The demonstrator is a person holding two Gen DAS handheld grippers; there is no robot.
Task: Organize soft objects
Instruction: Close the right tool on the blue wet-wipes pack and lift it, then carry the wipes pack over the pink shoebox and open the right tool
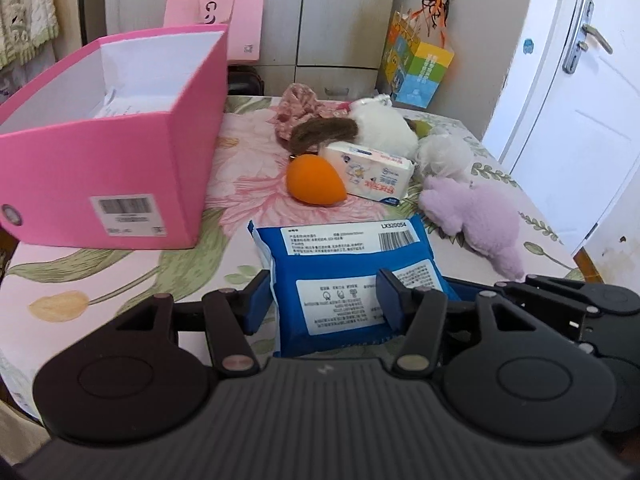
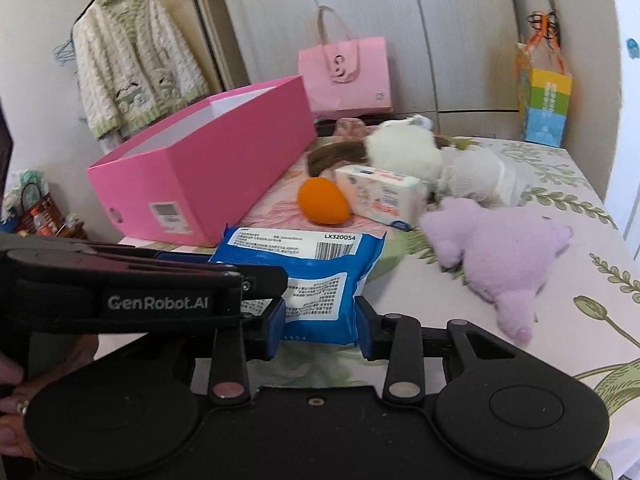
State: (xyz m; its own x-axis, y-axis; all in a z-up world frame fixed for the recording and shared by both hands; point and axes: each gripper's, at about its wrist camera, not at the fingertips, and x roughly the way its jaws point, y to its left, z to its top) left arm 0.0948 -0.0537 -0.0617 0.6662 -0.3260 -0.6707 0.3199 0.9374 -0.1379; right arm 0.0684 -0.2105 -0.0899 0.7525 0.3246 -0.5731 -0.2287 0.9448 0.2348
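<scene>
A: Item — blue wipes pack (image 1: 340,268); where?
B: Between both grippers, just above the desk (image 2: 500,360). Left gripper (image 1: 324,300) and right gripper (image 2: 320,320) each clamp its near end.
A: Destination?
B: Pink box (image 1: 120,176) — ahead and left, left gripper nearer.

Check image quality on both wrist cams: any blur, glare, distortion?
Left wrist view: sharp; the blue wipes pack label is legible; fisheye bends the white door at the right edge; even daylight, no harsh glare. Right wrist view: slightly softer, far plush pile smeared, dark vignette in the top corners, cabinet lines bowed; pack barcode still readable.
</scene>
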